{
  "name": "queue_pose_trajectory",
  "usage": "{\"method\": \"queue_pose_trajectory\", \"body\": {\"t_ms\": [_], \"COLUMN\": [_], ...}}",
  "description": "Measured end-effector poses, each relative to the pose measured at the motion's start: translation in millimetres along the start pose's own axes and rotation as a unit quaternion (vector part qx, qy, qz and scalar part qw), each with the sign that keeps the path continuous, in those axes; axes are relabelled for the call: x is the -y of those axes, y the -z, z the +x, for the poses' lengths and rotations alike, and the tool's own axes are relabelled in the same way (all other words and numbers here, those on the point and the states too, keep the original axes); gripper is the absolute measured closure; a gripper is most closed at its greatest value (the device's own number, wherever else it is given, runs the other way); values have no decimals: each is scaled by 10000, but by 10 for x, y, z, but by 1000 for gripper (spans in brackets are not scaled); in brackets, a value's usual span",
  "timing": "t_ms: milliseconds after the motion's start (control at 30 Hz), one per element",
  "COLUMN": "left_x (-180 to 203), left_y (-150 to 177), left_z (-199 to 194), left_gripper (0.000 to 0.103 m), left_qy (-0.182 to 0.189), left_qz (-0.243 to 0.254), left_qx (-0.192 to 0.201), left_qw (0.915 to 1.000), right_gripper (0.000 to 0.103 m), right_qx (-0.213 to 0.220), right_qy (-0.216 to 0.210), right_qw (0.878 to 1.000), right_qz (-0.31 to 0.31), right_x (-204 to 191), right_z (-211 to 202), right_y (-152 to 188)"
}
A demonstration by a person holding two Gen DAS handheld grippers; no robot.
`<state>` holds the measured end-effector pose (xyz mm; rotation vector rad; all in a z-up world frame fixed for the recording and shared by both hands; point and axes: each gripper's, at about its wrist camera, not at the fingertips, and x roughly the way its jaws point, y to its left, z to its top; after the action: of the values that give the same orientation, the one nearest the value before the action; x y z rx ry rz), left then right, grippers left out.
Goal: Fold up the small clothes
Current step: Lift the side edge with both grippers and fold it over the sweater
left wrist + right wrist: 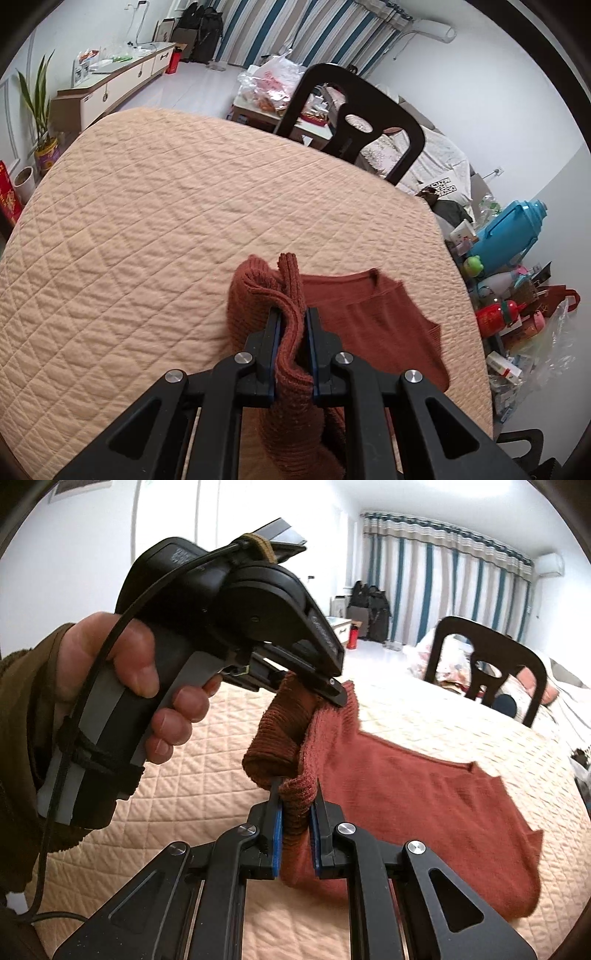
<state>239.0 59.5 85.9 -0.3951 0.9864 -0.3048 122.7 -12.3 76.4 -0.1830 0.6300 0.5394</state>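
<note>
A rust-red knitted garment (373, 321) lies on the peach quilted table cover (155, 229), partly lifted at its near edge. My left gripper (293, 314) is shut on a bunched ribbed fold of it. My right gripper (297, 786) is shut on another bunched fold of the same garment (424, 812), held above the table. In the right wrist view the left gripper (334, 692) shows just beyond, held in a hand, also pinching the raised fold. The rest of the garment spreads flat to the right.
A black chair (354, 122) stands at the table's far edge. Clutter with a blue thermos (513, 232) and bottles sits off the table's right side. A low cabinet (118, 81) and a potted plant (40, 122) stand far left.
</note>
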Motion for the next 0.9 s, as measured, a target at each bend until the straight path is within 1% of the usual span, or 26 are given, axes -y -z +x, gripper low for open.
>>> {"method": "queue_pose_trajectory", "body": {"t_ms": [267,433,633,767,900], "left_x": [497,779,1067,1259,1411], "left_y": [-54,-50,-19,-10,-7], "left_z": [164,322,521,632,738], "left_gripper": [89,89,89,91,91], "left_qy": [166,275,304,312,399], "left_qz": [246,372,519,640,703], "left_qx": [-8,-94,-209,-232,-311], "left_qw": [9996,9989,9980,9972,9962], "right_gripper": [91,91,91,91,91], "right_qx": [140,173,138,117,68], "right_qy": [156,292,341,366,456], "right_qw": [9989,9976,9952,9939,9927], "right_qz": [426,603,912,1032,1119], "right_x": [391,619,895,991,1104], "right_z": [-212,-357,-466,-518,-602], "right_y": [8,74,181,255,323]}}
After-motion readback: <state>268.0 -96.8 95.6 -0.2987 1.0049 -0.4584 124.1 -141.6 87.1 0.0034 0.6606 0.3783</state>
